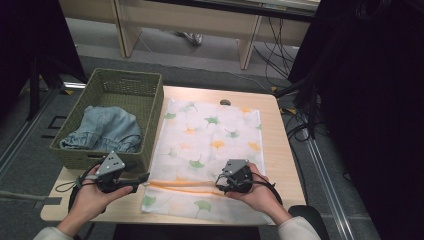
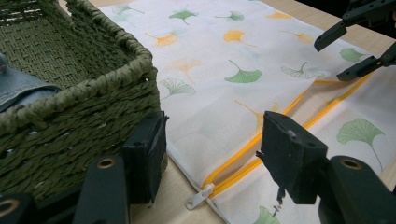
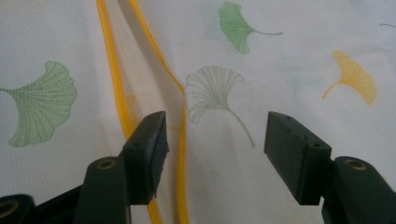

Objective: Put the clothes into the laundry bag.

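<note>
So we're at the zipper stage with the leaf-print pillowcase [image 1: 210, 150], which lies flat on the table [image 1: 285, 165] just right of the green basket [image 1: 125, 95] with jeans [image 1: 105, 130] in it. Our left gripper [image 2: 210, 149] hovers with jaws apart over the zipper pull [image 2: 200, 196] at the near left edge. Right gripper [image 3: 215, 140] is released too, straddling the orange zipper line [image 3: 182, 140]. Next, we reckon: pinch the pull and pin the fabric.

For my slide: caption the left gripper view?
Open left gripper nears the pouch's zipper pull beside the green basket.
</note>
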`<state>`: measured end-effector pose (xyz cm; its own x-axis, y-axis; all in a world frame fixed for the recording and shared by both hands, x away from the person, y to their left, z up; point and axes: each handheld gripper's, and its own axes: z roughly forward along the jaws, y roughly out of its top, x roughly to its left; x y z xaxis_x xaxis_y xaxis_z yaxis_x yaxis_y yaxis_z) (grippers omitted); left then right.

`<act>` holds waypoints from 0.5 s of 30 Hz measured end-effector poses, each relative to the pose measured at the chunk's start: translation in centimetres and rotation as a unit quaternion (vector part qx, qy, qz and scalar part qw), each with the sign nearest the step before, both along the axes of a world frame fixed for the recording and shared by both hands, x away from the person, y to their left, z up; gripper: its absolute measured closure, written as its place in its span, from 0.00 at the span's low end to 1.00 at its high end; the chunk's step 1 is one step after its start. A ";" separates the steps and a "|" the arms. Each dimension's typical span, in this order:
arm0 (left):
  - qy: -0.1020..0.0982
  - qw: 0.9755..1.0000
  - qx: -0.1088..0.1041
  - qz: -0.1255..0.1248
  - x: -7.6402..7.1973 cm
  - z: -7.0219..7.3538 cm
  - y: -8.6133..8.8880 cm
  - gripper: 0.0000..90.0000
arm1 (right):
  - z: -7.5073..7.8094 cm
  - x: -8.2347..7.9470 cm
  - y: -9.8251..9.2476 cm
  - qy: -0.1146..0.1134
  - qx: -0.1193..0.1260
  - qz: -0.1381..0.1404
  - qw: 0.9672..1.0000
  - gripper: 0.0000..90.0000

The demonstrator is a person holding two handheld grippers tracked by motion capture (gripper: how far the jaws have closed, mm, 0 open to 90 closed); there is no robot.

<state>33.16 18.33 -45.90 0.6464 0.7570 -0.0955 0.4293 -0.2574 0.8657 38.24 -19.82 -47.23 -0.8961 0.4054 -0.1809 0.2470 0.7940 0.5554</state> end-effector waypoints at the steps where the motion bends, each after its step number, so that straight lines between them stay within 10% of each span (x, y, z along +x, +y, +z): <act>1: 0.000 1.000 0.001 0.000 0.0 0.0 0.0 0.45 | -0.1 0.2 0.2 -0.007 -0.002 0.012 1.000 0.45; 15: 0.001 1.000 -0.001 0.001 -0.1 0.0 0.0 0.45 | -1.3 0.9 2.5 -0.007 -0.035 0.032 0.999 0.49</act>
<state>33.08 18.37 -45.92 0.6452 0.7577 -0.0978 0.4314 -0.2556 0.8652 39.19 -17.30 -48.53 -0.9168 0.3332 -0.2201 0.1871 0.8453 0.5004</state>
